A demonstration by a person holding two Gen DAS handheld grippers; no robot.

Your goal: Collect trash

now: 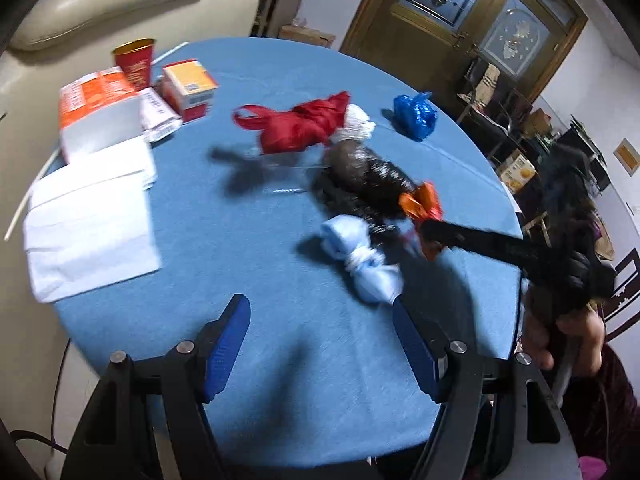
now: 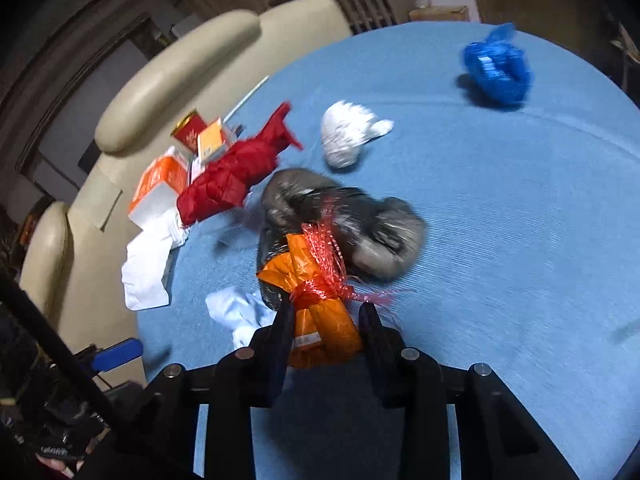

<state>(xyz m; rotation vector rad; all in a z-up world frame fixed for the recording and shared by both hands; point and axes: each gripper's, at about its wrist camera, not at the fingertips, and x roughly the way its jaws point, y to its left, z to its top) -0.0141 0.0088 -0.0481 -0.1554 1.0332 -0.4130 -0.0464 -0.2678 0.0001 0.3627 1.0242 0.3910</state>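
Right tongs (image 2: pixel 324 320) are clamped on the orange wrapper (image 2: pixel 320 312) near the bench (image 2: pixel 520 240) edge, beside the black bag (image 2: pixel 344 224). Left tongs (image 1: pixel 320 320) hang wide, empty. Looks like pickup's underway; next it probably needs lifting clear.

The round table (image 1: pixel 248 360) carries six knotted bags, one each red (image 1: pixel 300 128), white (image 2: pixel 348 136), blue (image 1: pixel 414 114), black (image 1: pixel 368 180), orange (image 2: pixel 320 312) and pale blue (image 1: pixel 360 256), plus two cartons (image 1: pixel 188 88) and one red cup (image 1: pixel 134 62).
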